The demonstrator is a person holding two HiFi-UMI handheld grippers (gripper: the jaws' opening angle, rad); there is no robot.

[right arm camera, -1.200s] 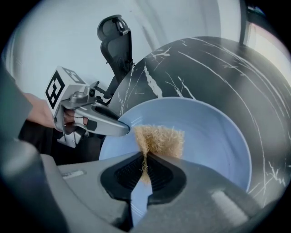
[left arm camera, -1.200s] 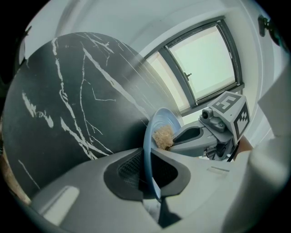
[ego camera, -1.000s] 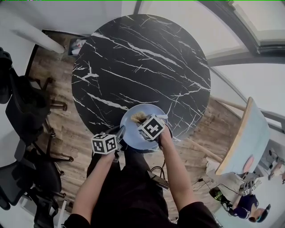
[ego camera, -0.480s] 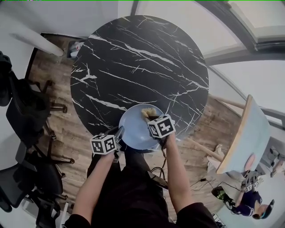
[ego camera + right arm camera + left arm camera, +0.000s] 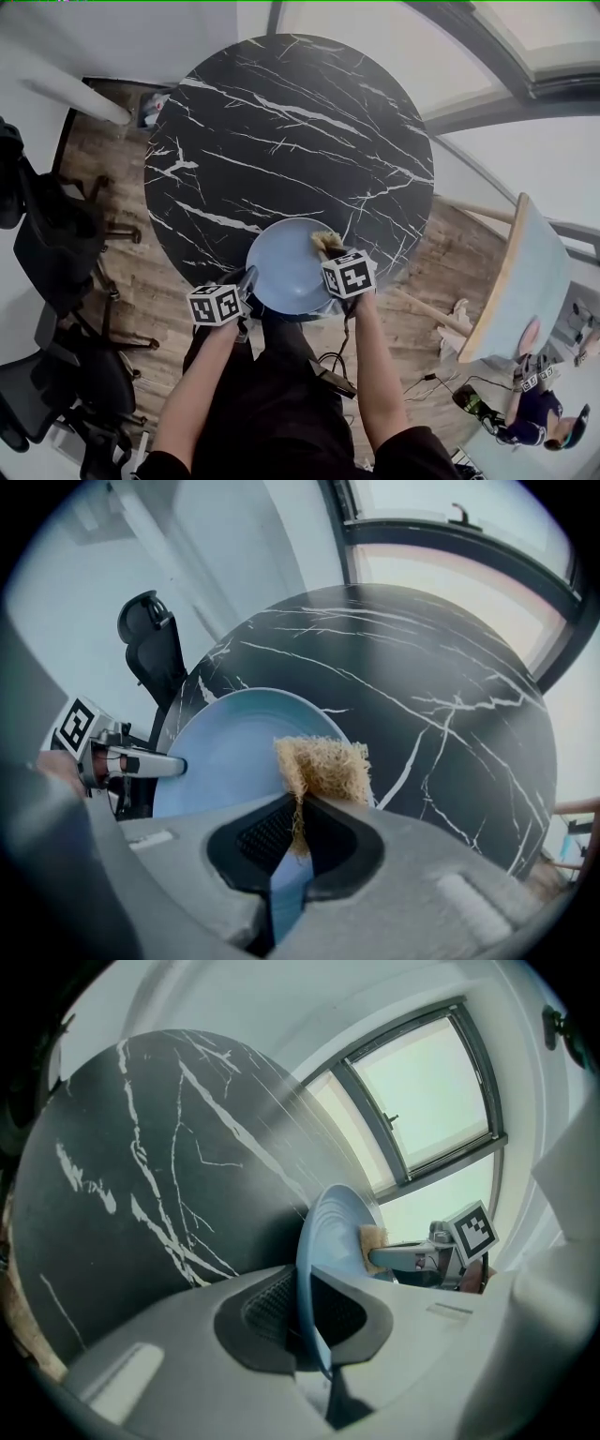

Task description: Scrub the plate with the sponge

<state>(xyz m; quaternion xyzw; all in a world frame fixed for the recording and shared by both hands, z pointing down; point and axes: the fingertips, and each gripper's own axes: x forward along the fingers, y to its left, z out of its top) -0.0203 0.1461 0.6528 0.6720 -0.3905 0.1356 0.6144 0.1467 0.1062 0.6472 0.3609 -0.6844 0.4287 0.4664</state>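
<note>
Two weak points stand out, both in the grips. The left tongs [image 5: 309, 1312] are clamped on the near-left rim of the plate [image 5: 281, 267] and hold it at that one spot only. A hard sideways rub could swing the plate or slip it free. Since it lies at the near edge of the round black marble counter [image 5: 281, 122], it might then slide off toward the floor. The right tongs [image 5: 298, 832] pinch the tan, fibrous sponge [image 5: 323, 766] by a thin lower part, with its bulk resting on the plate's right side. Drag could tug the sponge out, leaving the bare tips to scrape the glaze. The plate is pale blue, round and shallow, with a smooth, faintly ringed face, and I cannot make out any dirt on it.
</note>
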